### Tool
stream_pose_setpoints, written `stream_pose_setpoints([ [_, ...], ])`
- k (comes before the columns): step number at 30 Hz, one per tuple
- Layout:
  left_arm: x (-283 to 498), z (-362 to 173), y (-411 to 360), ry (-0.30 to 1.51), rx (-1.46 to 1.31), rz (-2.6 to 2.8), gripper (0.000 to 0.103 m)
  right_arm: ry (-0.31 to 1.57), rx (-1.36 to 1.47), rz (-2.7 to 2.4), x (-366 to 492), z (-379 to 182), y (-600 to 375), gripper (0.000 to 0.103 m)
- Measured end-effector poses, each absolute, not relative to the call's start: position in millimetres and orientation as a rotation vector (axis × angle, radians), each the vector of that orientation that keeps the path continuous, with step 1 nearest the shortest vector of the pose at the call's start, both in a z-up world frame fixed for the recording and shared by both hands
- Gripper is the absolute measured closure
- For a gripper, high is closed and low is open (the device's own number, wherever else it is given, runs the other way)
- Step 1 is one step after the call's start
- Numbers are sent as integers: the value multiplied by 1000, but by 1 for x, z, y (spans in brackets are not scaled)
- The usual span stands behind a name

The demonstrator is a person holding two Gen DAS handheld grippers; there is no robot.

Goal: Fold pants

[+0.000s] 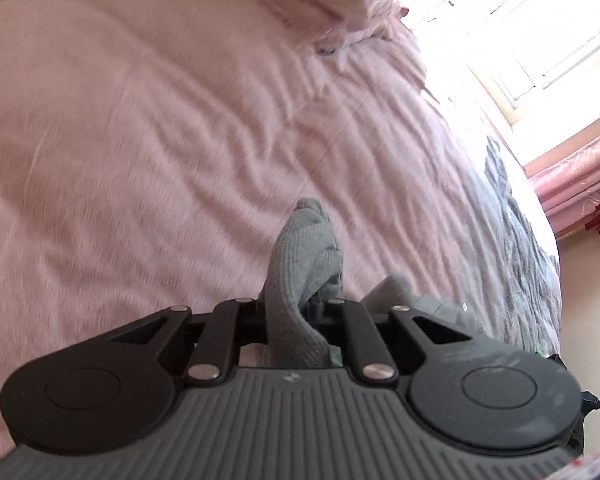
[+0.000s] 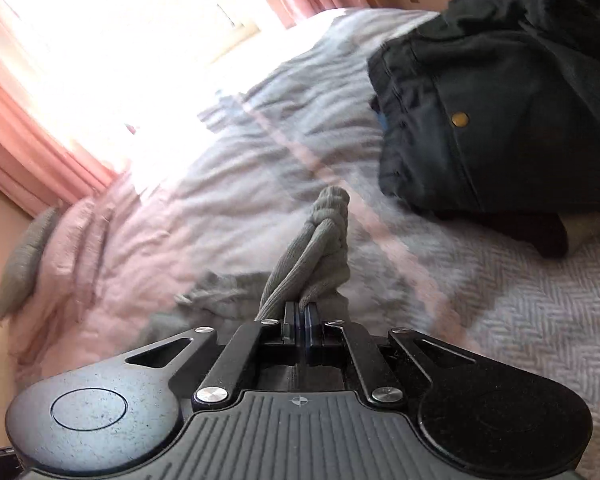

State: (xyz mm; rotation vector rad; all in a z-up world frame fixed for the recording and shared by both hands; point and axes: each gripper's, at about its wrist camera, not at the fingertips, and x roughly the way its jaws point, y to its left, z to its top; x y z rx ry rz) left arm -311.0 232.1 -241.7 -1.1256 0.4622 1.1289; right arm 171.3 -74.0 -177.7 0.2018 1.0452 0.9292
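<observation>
We see a pink-covered bed (image 1: 160, 128), a sunlit window (image 2: 112, 20) and pink curtains (image 2: 24, 148).

The left hand-held gripper (image 1: 300, 312), a black two-finger tool with a ribbed grey body and round black side discs, points toward 12 o'clock in its own view. Its jaws are closed on a bunch of grey ribbed knit pants fabric (image 1: 304, 252), which stands up between the linkage arms and hides the fingertips. The right hand-held gripper (image 2: 301, 312), of the same build, also points toward 12 o'clock, its dark pads (image 2: 290, 318) pressed together, pinching grey ribbed fabric that rises beyond them.
</observation>
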Motion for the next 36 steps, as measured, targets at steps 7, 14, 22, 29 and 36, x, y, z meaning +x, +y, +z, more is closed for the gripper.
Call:
stream_pose_setpoints([
  [7, -322, -115, 303, 363, -715, 1328, 87, 919, 447, 1120, 154, -126, -74, 103],
  [14, -373, -161, 327, 598, -768, 1434, 50, 1410, 207, 768, 124, -209, -107, 26],
  [22, -450, -262, 281, 656, -1118, 1381, 36, 1431, 316, 761, 176, -257, -66, 22],
  [29, -467, -272, 300, 468, -1191, 1351, 33, 1410, 311, 747, 176, -296, -37, 44],
  [36, -457, -315, 349, 450, -1225, 1362, 58, 1307, 235, 765, 163, -284, -32, 98],
])
